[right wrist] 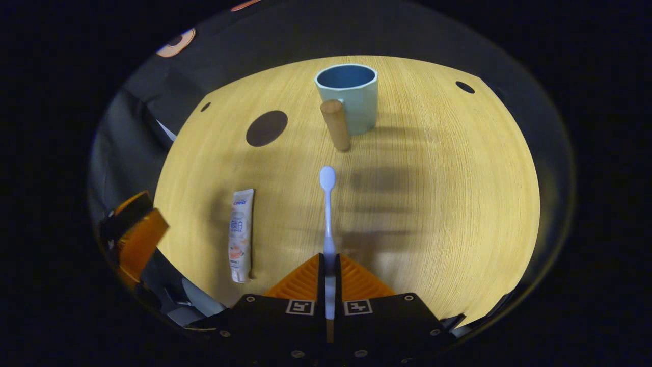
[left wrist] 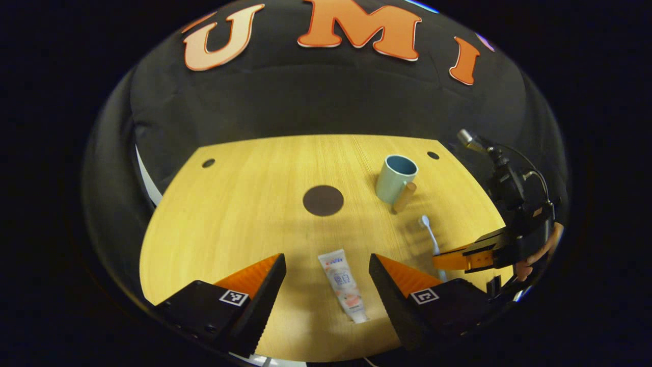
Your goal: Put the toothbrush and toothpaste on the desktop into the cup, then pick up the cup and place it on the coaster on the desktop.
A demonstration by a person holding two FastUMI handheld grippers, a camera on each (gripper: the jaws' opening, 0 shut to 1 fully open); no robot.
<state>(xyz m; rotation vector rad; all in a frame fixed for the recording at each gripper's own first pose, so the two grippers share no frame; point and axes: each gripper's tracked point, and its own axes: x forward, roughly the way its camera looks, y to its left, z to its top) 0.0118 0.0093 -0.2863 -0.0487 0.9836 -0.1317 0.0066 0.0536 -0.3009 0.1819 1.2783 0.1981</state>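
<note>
On the wooden desktop [left wrist: 244, 204] a white toothpaste tube [left wrist: 343, 285] lies flat between the spread fingers of my open left gripper [left wrist: 326, 267], untouched. The same toothpaste tube [right wrist: 240, 234] lies left of my right gripper [right wrist: 329, 265], which is shut on the handle of a white toothbrush [right wrist: 327, 204]; the brush head points toward the cup. A pale green cup [right wrist: 349, 99] with a wooden handle stands upright beyond it, also seen as the cup [left wrist: 396, 178]. The dark round coaster [left wrist: 323, 200] lies left of the cup. The right gripper [left wrist: 461, 257] holds the toothbrush [left wrist: 430, 234] low over the desk.
Small dark holes [left wrist: 208, 163] mark the desktop's far corners. Black cloth hangs behind and around the desk. The left gripper [right wrist: 135, 234] shows at the left edge of the right gripper view. Bare wood [right wrist: 448, 193] spreads to the right of the cup.
</note>
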